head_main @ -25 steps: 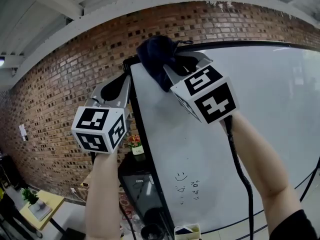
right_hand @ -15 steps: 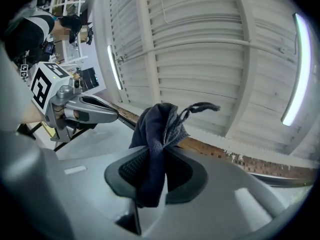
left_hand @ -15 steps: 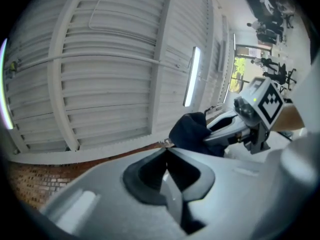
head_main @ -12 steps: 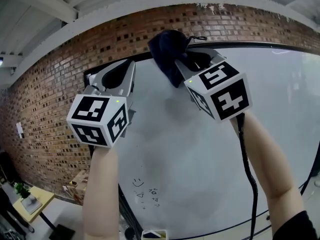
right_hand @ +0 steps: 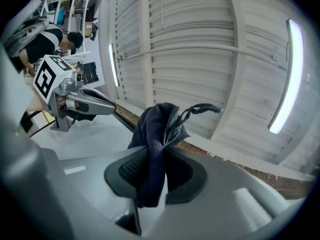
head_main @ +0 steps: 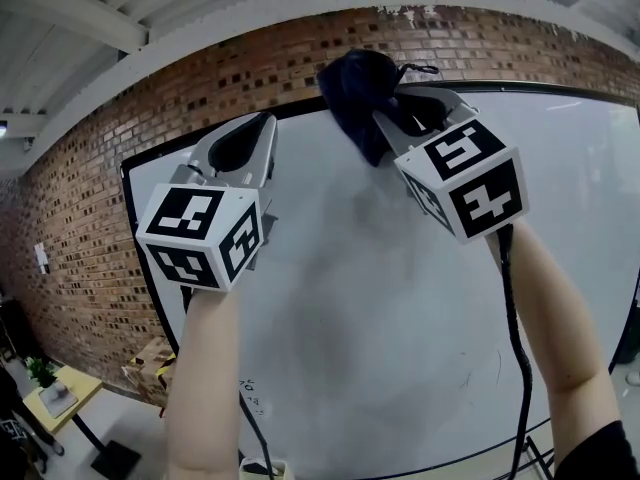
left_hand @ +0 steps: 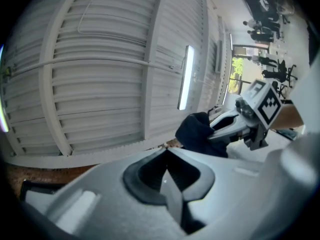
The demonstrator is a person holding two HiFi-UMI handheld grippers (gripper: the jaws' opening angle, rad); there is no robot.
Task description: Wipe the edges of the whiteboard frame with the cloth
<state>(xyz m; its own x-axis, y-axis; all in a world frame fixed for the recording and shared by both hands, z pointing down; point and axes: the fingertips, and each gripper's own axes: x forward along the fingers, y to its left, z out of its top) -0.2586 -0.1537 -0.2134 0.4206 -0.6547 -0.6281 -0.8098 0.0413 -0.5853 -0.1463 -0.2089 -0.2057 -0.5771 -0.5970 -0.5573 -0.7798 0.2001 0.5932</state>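
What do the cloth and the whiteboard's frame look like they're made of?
The dark navy cloth looks like matte woven fabric, possibly microfibre: the weave shows and it bunches in soft folds. The thin black whiteboard frame looks smooth and rigid, probably painted metal or plastic; it is too thin here to tell which.

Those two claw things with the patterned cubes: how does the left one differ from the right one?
The right gripper is clamped on a dark cloth; the left gripper is shut on nothing. The right gripper reaches higher, with its cloth at the top edge of the whiteboard frame; the left gripper sits lower. Both are grey and point upward.
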